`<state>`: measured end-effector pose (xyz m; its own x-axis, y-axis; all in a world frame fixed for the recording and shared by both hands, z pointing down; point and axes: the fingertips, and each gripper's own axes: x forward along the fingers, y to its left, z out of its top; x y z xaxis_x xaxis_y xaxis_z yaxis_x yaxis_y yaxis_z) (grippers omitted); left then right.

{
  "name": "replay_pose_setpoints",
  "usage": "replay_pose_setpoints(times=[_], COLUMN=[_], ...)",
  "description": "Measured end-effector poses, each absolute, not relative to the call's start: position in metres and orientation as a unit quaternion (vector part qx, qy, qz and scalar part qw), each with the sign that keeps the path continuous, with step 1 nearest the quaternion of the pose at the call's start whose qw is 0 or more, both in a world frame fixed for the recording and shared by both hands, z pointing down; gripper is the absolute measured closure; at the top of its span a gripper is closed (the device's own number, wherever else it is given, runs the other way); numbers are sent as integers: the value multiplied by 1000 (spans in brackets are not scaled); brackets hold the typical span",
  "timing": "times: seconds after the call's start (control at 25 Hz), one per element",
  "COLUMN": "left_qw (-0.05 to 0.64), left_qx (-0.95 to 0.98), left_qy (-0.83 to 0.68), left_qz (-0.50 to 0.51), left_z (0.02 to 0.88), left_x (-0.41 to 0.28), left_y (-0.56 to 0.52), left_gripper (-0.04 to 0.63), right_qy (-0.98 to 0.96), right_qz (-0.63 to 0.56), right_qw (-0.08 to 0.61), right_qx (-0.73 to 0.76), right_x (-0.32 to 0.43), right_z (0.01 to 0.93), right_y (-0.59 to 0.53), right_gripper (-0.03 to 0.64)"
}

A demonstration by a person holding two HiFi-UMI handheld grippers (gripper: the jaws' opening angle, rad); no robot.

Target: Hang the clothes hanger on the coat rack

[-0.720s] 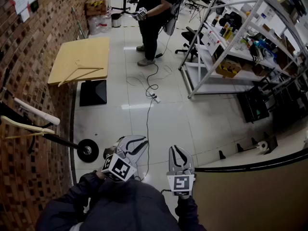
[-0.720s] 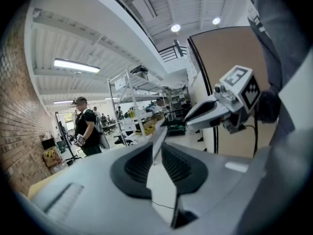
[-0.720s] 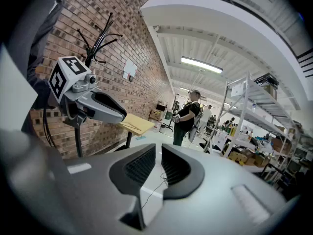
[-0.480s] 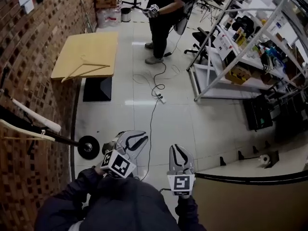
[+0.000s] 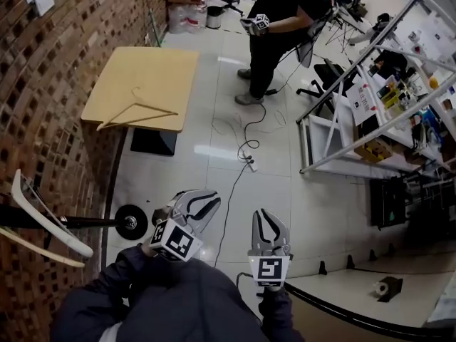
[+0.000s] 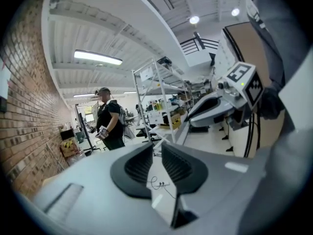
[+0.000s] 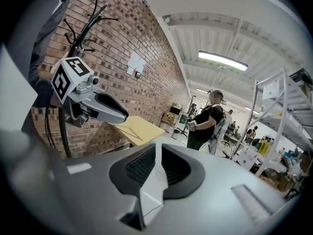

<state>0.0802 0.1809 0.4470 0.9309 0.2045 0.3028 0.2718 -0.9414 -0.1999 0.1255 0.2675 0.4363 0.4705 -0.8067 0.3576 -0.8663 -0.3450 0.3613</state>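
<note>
You are holding the left gripper (image 5: 205,206) and the right gripper (image 5: 263,218) side by side in front of your body. Both are clenched with nothing between the jaws, and both are pointing out over the tiled floor (image 5: 292,191). Just left of the left gripper, the coat rack (image 5: 130,222) is standing on its round base by the brick wall (image 5: 50,84). The wooden clothes hanger (image 5: 135,110) is lying flat on the tan table (image 5: 160,66) farther ahead, well apart from both grippers. Beyond the table another person (image 5: 281,27) is standing, and metal shelving (image 5: 370,43) is lining the right side.
</note>
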Motion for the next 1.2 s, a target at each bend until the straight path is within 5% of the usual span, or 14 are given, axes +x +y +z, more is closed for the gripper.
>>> replay_pose_setpoints(times=[1.2], left_qw=[27], left_qx=[-940], left_qy=[237], left_qz=[-243], left_z=[511], left_x=[165], left_y=[-149], left_gripper=[559], right_qy=[-795], right_qz=[-13], right_qw=[259], right_qx=[548], right_x=[263], right_z=[478], right_y=[-121], right_gripper=[574])
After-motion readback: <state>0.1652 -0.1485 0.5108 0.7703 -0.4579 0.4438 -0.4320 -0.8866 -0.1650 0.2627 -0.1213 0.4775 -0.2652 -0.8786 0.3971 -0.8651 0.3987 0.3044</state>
